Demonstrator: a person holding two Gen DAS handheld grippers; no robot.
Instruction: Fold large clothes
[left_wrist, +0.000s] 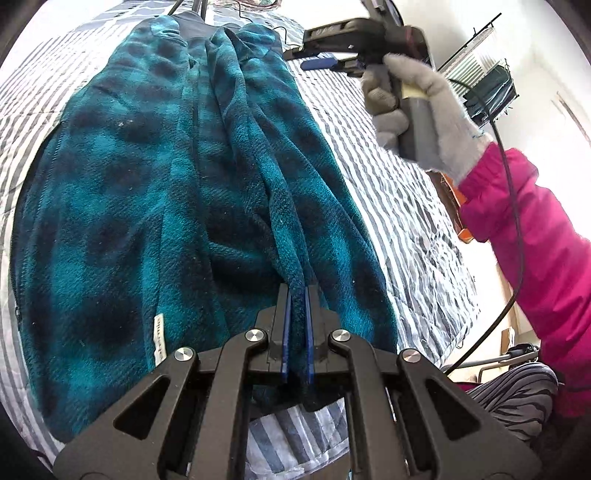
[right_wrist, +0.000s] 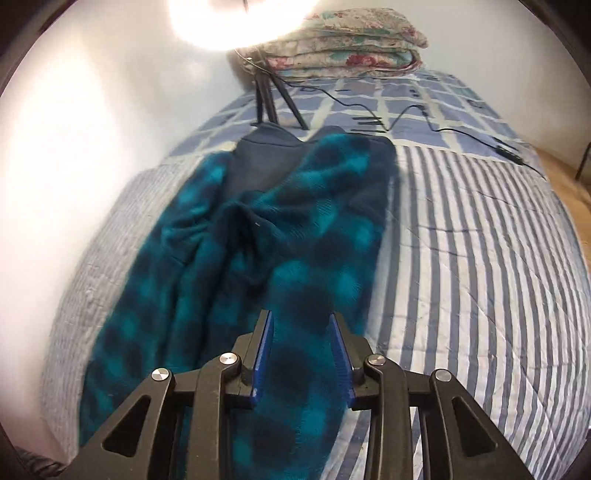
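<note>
A large teal and dark blue checked fleece garment (left_wrist: 147, 192) lies lengthwise on a striped bed. My left gripper (left_wrist: 297, 291) is shut on a raised fold of its near edge. My right gripper (right_wrist: 301, 317) is open, and the garment (right_wrist: 295, 240) lies below and between its blue pads (right_wrist: 263, 345). In the left wrist view the right gripper (left_wrist: 325, 63) hangs in the air above the bed, right of the garment's far end, held by a grey-gloved hand (left_wrist: 417, 107) with a pink sleeve.
The bed cover (right_wrist: 480, 258) is blue and white striped, checked at the far end. A black tripod (right_wrist: 271, 99) and a black cable (right_wrist: 406, 114) lie beyond the garment. Folded floral quilts (right_wrist: 347, 44) are stacked at the bed head. A white wall runs along the left.
</note>
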